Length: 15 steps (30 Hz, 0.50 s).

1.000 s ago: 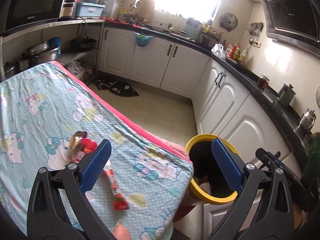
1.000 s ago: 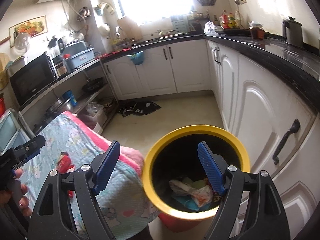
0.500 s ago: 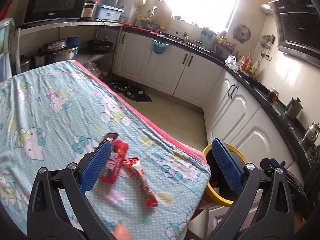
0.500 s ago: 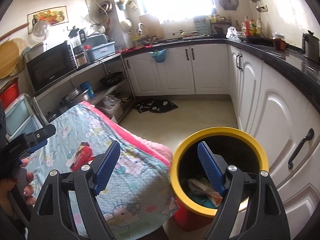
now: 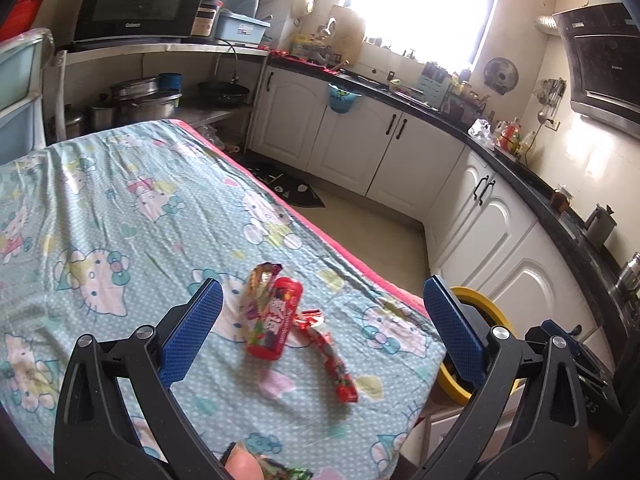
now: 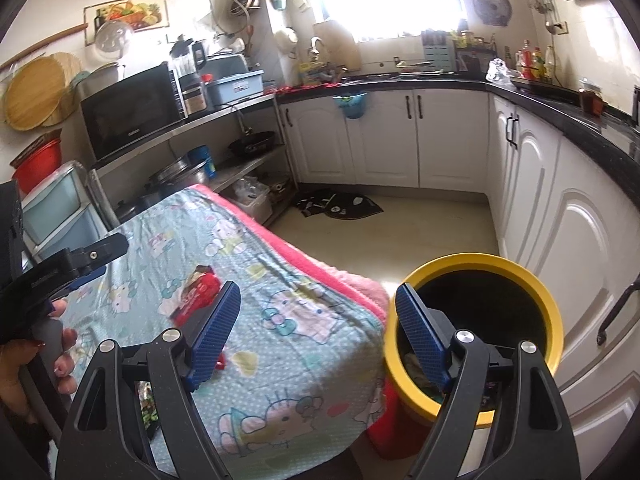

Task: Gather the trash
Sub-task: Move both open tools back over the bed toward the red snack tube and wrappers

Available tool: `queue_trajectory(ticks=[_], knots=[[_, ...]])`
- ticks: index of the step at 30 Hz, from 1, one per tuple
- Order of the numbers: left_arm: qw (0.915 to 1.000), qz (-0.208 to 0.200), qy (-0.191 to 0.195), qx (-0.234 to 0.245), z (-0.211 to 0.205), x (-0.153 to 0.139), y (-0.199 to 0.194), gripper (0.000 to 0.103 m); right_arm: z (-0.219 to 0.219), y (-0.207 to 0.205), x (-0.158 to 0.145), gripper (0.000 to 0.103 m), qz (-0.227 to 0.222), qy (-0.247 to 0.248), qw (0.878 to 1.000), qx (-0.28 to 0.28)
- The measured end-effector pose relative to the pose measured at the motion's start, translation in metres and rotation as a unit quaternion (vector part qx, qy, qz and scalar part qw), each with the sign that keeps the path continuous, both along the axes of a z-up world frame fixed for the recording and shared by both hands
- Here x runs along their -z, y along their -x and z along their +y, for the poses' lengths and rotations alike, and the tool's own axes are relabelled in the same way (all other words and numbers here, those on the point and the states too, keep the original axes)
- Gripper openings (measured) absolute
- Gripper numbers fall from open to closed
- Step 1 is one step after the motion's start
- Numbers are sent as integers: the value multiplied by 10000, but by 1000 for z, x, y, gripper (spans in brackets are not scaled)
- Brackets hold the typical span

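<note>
Both views have swung from the yellow-rimmed round bin back over the cartoon-print tablecloth. The left gripper and right gripper gape wide, empty. The red candy wrappers lie at twelve o'clock between the left's fingers: next pickup, likely.

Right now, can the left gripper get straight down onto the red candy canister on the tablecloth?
Probably yes. The left gripper is open and empty, with the red candy canister lying between its fingers' lines. Only loose wrappers lie beside it.
</note>
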<state>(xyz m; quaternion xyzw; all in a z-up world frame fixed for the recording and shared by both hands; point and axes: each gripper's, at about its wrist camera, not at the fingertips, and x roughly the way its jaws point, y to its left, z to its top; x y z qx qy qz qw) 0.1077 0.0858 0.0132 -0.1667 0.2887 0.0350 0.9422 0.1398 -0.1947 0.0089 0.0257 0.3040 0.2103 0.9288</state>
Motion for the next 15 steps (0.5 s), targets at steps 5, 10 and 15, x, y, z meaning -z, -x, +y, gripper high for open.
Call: queue_trajectory(ticks=[5, 10, 15], knots=[[9999, 106, -55, -124, 12, 6, 2, 92, 16, 5, 1, 77, 16, 33, 9997, -228], [9993, 237, -117, -255, 23, 15, 2, 92, 33, 7, 4, 77, 53, 79, 9988, -472], [9983, 423, -109, -393, 37, 29, 1, 92, 52, 8, 11, 77, 137, 154, 9971, -735]])
